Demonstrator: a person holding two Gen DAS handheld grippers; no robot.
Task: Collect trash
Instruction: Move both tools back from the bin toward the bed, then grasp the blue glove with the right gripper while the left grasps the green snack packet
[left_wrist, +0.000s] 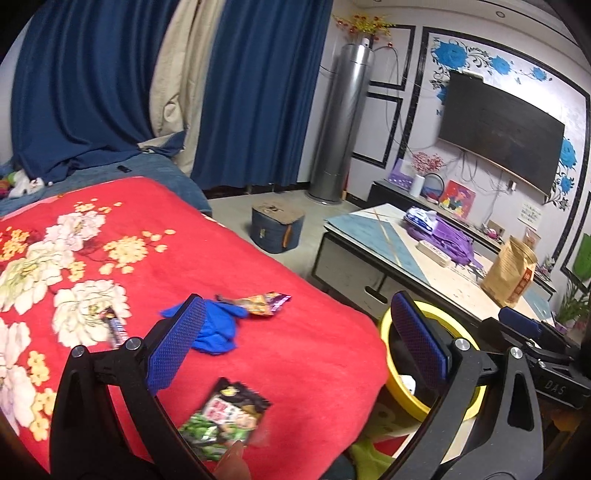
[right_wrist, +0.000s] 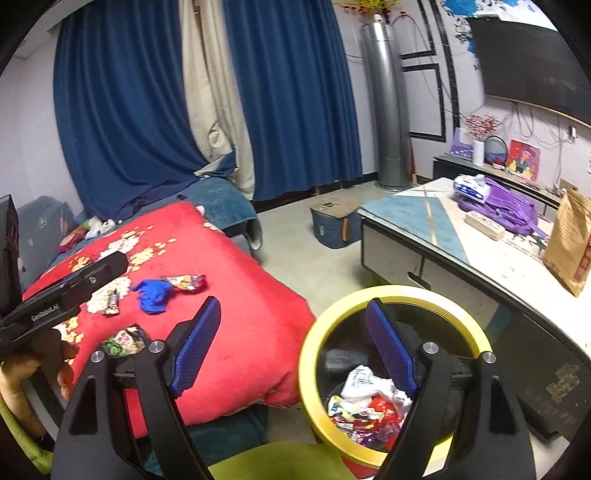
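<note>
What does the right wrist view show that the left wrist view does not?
Only the right wrist view looks into the bin and shows the wrappers heaped inside, and the hand holding the left gripper. Only the left wrist view shows the full TV. Both show the red blanket, the blue glove, snack packets on it, and open, empty jaws.

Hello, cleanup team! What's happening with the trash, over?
Left gripper and right gripper open, empty. Yellow-rimmed bin holds wrappers. Green snack packet, orange wrapper, blue glove on red blanket. Nothing blocking.
</note>
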